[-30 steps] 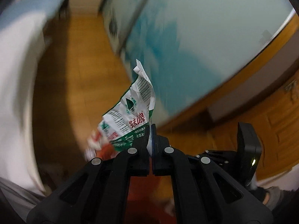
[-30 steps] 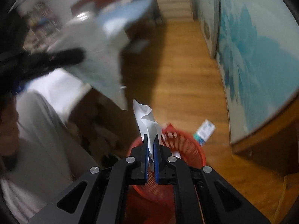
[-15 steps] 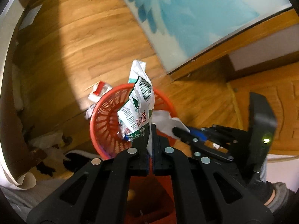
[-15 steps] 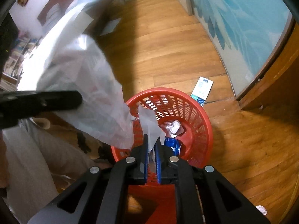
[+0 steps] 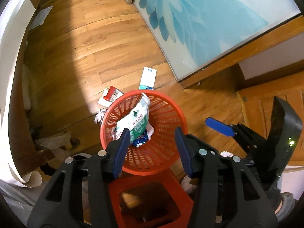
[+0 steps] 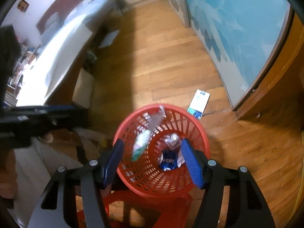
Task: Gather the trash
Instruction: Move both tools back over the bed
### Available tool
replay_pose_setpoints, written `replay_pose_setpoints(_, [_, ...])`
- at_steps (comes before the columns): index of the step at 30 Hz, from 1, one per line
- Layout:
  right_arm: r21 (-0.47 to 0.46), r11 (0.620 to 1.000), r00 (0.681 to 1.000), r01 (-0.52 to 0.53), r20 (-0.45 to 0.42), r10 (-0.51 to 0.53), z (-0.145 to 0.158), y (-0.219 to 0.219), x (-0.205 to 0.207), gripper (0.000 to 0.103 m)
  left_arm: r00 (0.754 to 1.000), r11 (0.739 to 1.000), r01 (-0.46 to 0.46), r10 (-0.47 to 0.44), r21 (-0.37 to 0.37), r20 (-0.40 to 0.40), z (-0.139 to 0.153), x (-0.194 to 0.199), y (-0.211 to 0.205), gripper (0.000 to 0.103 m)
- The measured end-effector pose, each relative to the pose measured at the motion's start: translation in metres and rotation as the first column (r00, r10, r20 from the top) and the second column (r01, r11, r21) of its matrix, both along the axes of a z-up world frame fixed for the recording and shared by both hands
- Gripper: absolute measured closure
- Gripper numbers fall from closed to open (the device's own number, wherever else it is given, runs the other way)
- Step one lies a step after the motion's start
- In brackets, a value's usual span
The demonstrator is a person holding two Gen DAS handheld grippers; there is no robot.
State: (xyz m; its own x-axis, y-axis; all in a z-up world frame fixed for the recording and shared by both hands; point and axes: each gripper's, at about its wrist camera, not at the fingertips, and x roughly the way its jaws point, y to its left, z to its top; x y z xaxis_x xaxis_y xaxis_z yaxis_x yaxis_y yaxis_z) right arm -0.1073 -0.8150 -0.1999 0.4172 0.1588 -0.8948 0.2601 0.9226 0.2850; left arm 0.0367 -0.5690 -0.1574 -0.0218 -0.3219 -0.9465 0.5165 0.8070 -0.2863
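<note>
A red mesh basket stands on a red stool. My left gripper is open and empty right above the basket's near rim. A white and green wrapper lies inside the basket against its far wall, and shows blurred in the right wrist view. My right gripper is open and empty over the basket. A crumpled white paper and a blue Pepsi can lie at the basket's bottom.
On the wood floor beyond the basket lie a white and blue carton, a red and white packet and a crumpled paper. A blue flowered glass door is on the right. A bed is on the left.
Both grippers have opened. The wrapper has dropped from the left gripper and the white paper from the right gripper into the basket.
</note>
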Motion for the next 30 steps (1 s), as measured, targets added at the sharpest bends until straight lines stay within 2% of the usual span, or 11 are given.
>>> replay_pose_setpoints(3, [-0.010,1.000,1.000,-0.002,0.030,0.002,0.018,0.001,0.008,0.040,0.999,0.999,-0.025,0.025,-0.045,0.020,0.010,0.002,0.007,0.054])
replay_pose_setpoints(7, [-0.017,1.000,0.996,-0.006,0.087,0.007,0.050,0.008,0.020,0.040,0.992,0.981,-0.089,0.102,-0.172,0.069,0.042,0.008,0.030,0.054])
replay_pose_setpoints(11, [-0.034,0.998,0.986,-0.060,0.154,0.065,0.088,0.035,0.043,0.040,0.955,0.930,-0.150,0.224,-0.335,0.194,0.102,0.014,0.087,0.050])
replay_pose_setpoints(13, [-0.040,0.994,0.977,-0.106,0.182,0.111,0.104,0.057,0.058,0.040,0.912,0.903,-0.169,0.295,-0.395,0.285,0.132,0.013,0.127,0.041])
replay_pose_setpoints(15, [-0.045,0.985,0.962,-0.168,0.212,0.173,0.120,0.090,0.078,0.040,0.834,0.875,-0.197,0.387,-0.442,0.394,0.160,0.012,0.185,0.029])
replay_pose_setpoints(17, [-0.038,0.974,0.945,-0.223,0.239,0.225,0.134,0.125,0.095,0.040,0.753,0.853,-0.259,0.472,-0.453,0.458,0.172,0.012,0.246,0.026])
replay_pose_setpoints(20, [-0.013,0.953,0.911,-0.304,0.288,0.295,0.153,0.186,0.118,0.040,0.658,0.809,-0.377,0.576,-0.451,0.485,0.169,0.013,0.334,0.026])
replay_pose_setpoints(21, [-0.004,0.943,0.897,-0.333,0.306,0.318,0.159,0.209,0.125,0.040,0.618,0.777,-0.447,0.627,-0.443,0.475,0.160,0.017,0.379,0.025])
replay_pose_setpoints(23, [0.013,0.923,0.870,-0.384,0.340,0.357,0.169,0.252,0.135,0.040,0.565,0.739,-0.530,0.674,-0.417,0.477,0.147,0.027,0.438,0.024])
replay_pose_setpoints(26, [0.010,0.887,0.828,-0.461,0.365,0.426,0.179,0.318,0.150,0.040,0.500,0.697,-0.606,0.709,-0.385,0.497,0.128,0.052,0.513,0.022])
replay_pose_setpoints(30, [-0.051,0.859,0.783,-0.509,0.386,0.487,0.198,0.382,0.175,0.039,0.461,0.638,-0.645,0.763,-0.420,0.453,0.106,0.105,0.590,0.022])
